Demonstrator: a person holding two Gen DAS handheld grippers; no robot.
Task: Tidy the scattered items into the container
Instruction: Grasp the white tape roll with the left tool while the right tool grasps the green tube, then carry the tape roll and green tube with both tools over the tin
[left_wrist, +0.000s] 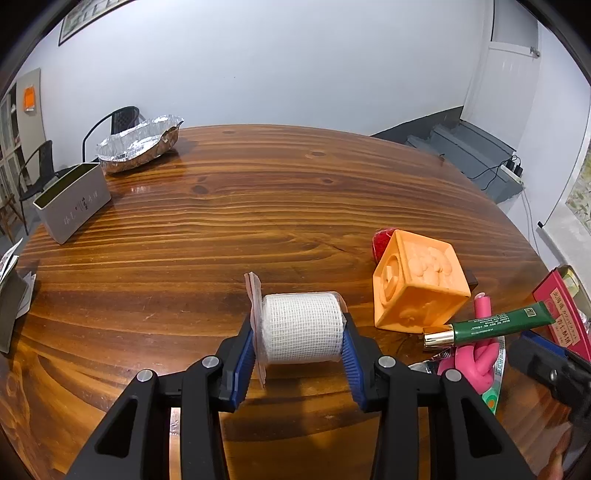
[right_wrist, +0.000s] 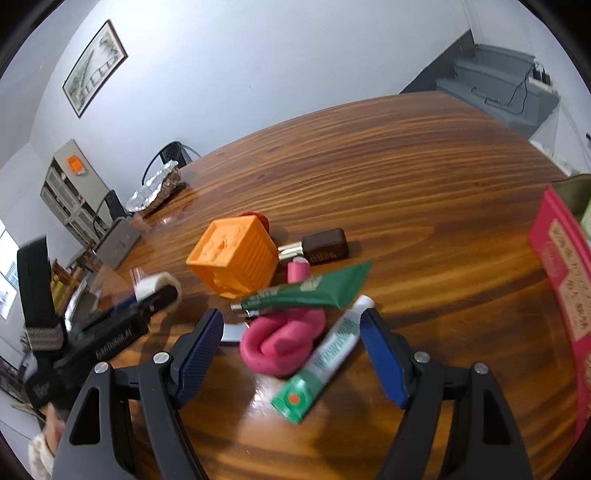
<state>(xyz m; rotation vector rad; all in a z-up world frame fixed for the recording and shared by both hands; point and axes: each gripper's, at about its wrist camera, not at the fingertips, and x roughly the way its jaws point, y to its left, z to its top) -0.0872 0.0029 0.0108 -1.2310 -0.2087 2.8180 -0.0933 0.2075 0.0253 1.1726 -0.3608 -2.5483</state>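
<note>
From the left wrist view, the left gripper (left_wrist: 299, 345) has its pads pressed on the ends of a wrapped gauze roll (left_wrist: 302, 326) on the tabletop (left_wrist: 258, 206): light, squashy, best held endwise.

From the right wrist view, the right gripper (right_wrist: 291, 341) gapes empty over a rubbery pink knot (right_wrist: 282, 341) and a slippery green-white tube (right_wrist: 325, 352), both between its jaws.

Wood table (left_wrist: 258, 206) w/ gauze roll (left_wrist: 301, 328), orange cube (left_wrist: 419, 284), pink foam twist (right_wrist: 282, 341), green tube (right_wrist: 306, 291), white-green tube (right_wrist: 325, 354), brown bottle (right_wrist: 321, 245), grey tin (left_wrist: 72, 206), foil tray (left_wrist: 138, 144), red box (right_wrist: 565, 280).
</note>
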